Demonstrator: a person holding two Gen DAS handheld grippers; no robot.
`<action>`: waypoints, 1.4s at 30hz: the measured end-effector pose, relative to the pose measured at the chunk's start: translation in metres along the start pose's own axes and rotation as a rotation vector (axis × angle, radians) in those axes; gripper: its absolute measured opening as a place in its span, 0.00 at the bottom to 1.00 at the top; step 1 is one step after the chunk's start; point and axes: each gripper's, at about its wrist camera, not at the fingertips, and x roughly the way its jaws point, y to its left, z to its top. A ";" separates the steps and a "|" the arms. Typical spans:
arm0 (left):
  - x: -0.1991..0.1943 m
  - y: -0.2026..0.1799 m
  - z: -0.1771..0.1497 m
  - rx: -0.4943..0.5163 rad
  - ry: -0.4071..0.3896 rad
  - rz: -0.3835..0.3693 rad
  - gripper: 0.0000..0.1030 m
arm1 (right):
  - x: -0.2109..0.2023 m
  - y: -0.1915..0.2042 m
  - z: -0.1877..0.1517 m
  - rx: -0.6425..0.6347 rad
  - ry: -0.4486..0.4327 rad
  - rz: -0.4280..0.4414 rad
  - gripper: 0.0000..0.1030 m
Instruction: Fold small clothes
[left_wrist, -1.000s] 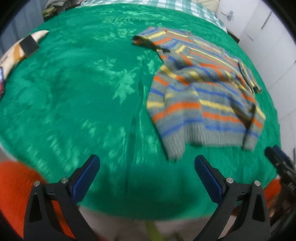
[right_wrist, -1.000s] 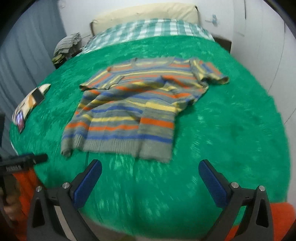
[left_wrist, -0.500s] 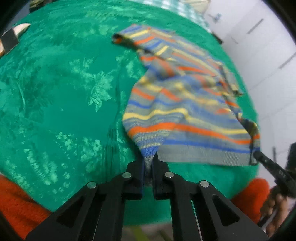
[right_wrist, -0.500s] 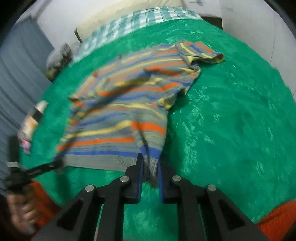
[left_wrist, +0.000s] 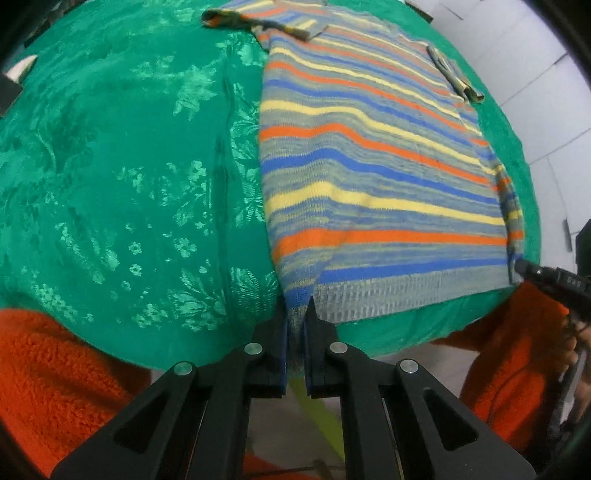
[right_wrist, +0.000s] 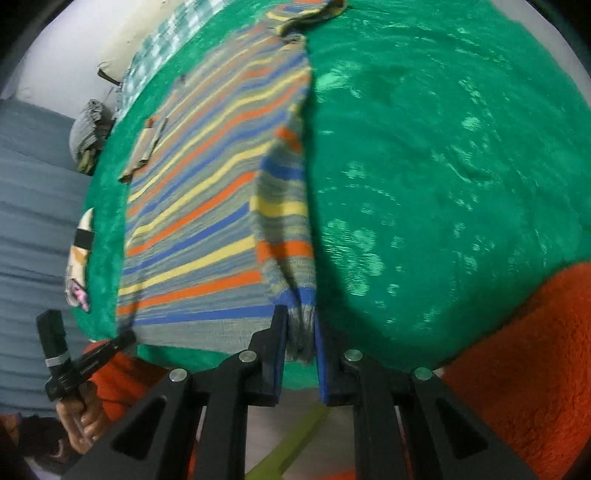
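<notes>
The striped sweater (left_wrist: 369, 155) lies flat on the green bedspread (left_wrist: 129, 166), filling the centre and upper right of the left view. The left gripper (left_wrist: 295, 325) and right gripper (right_wrist: 300, 332) each have their fingers clamped on a hem corner. No fold is made yet; all folding remains.

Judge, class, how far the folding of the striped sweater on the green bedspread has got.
Done: the striped sweater lies spread on the green bedspread. In hand: the left gripper and right gripper each pinch a hem corner. Left: every fold; none is visible yet.
</notes>
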 end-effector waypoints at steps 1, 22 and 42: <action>-0.001 -0.001 -0.001 0.007 -0.005 0.010 0.05 | 0.000 -0.001 -0.001 0.002 0.000 -0.022 0.14; -0.001 0.005 -0.009 -0.019 -0.028 0.000 0.04 | 0.001 0.008 0.012 -0.109 0.018 -0.160 0.06; -0.067 -0.002 -0.002 -0.013 -0.196 0.281 0.43 | -0.020 0.043 0.016 -0.212 -0.111 -0.278 0.26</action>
